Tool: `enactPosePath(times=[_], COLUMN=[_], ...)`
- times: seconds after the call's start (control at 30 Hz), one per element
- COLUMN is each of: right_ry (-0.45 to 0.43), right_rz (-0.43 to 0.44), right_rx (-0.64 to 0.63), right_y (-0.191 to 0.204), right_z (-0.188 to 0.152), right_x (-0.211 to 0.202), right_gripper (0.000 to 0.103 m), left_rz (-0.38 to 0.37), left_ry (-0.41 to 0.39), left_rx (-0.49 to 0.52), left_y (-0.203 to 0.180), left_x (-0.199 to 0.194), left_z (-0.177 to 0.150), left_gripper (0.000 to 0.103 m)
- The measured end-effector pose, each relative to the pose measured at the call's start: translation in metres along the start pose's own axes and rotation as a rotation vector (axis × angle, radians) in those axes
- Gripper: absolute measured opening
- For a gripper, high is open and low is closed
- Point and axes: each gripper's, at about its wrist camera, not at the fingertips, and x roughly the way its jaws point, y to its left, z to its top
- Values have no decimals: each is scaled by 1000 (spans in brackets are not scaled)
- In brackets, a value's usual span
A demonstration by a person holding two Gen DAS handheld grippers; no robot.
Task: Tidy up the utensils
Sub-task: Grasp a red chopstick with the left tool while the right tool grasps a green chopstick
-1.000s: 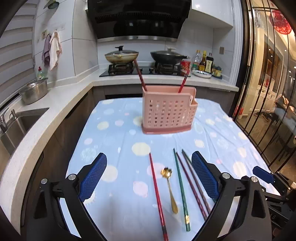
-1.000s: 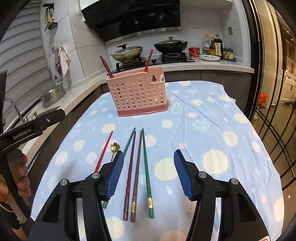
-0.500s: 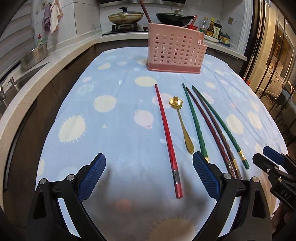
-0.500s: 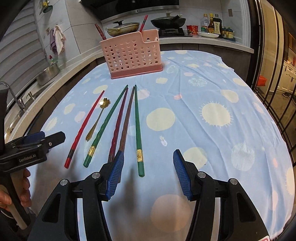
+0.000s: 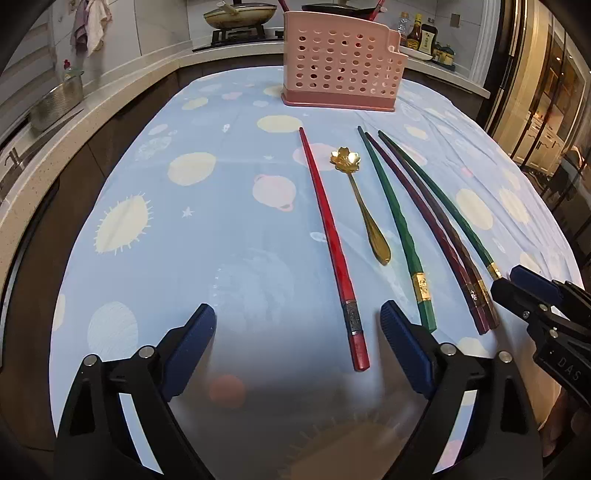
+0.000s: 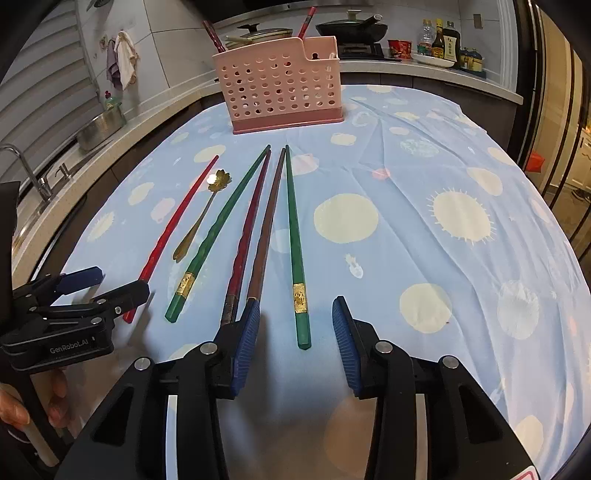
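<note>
A pink utensil basket [image 5: 341, 62] [image 6: 280, 88] stands at the far end of the table with two chopsticks in it. Lying in a row on the cloth are a red chopstick [image 5: 332, 240] [image 6: 173, 229], a gold flower spoon [image 5: 364, 210] [image 6: 201, 218], two green chopsticks [image 5: 397, 221] [image 6: 295, 236] and two dark red-brown ones [image 5: 424, 218] [image 6: 251, 229]. My left gripper [image 5: 299, 325] is open low over the cloth, with the red chopstick's near end between its fingers. My right gripper [image 6: 295, 325] is open around the right green chopstick's near end.
The table carries a light blue patterned cloth [image 6: 424, 206]. A counter with a sink and steel bowl [image 6: 99, 125] runs along the left. A stove with pans [image 5: 240, 14] and bottles [image 6: 443, 37] is behind the basket. A dark glass door [image 5: 554, 92] is on the right.
Both grippers have dropped lower and moved in toward the near ends of the chopsticks. The utensils have not moved.
</note>
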Motion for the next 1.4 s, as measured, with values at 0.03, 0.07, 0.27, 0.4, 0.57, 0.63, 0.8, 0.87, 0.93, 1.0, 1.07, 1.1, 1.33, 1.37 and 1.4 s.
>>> enactPosePath(times=[0.03,0.07,0.27,0.4,0.57,0.63,0.8,0.87,0.93,1.0,1.07,1.1,1.33,1.37,1.4], right_ry=[2,4,5,4,5,4,-12,-24,-40,-62,-84,-95,-213,-231,-244], right_rz=[0,0,-14,-22,-12,-10,-4,-2,0,5,17,30,55,56,57], right_rx=[0,-1,-12,-22,-17,-18,-15,-12,-9,-4,4,15,42,43,44], right_y=[0,0,1,1,-1,-1,-1,-1,-2,-3,-4,-5,-14,-16,-17], right_z=[0,0,0,-1,-2,-3,-4,-2,0,3,7,10,37,42,47], right_x=[1,2,6,6,4,2,-8,-14,-21,-30,-40,-45,-86,-92,-97], right_gripper=[37,36,27,14,7,7,7,7,7,7,7,7,7,7,7], left_rz=[-1,4,-30,-86,-108,-114,-120,-121,-124,-128,-133,-138,-161,-166,-171], left_ry=[3,-1,-12,-4,-3,-3,-19,-32,-49,-71,-92,-103,-192,-209,-224], left_rx=[2,10,32,25,31,31,28,25,20,15,10,6,-8,-13,-15], left_y=[-1,-2,-2,0,-4,-4,-5,-4,-3,-2,1,2,9,11,13], left_x=[1,0,-5,-6,-8,-9,-18,-24,-31,-40,-49,-54,-84,-89,-93], left_z=[-1,-2,-3,-2,-4,-4,-3,-2,0,3,7,9,30,34,39], left_gripper=[80,78,45,14,8,7,7,7,7,7,7,7,7,7,7])
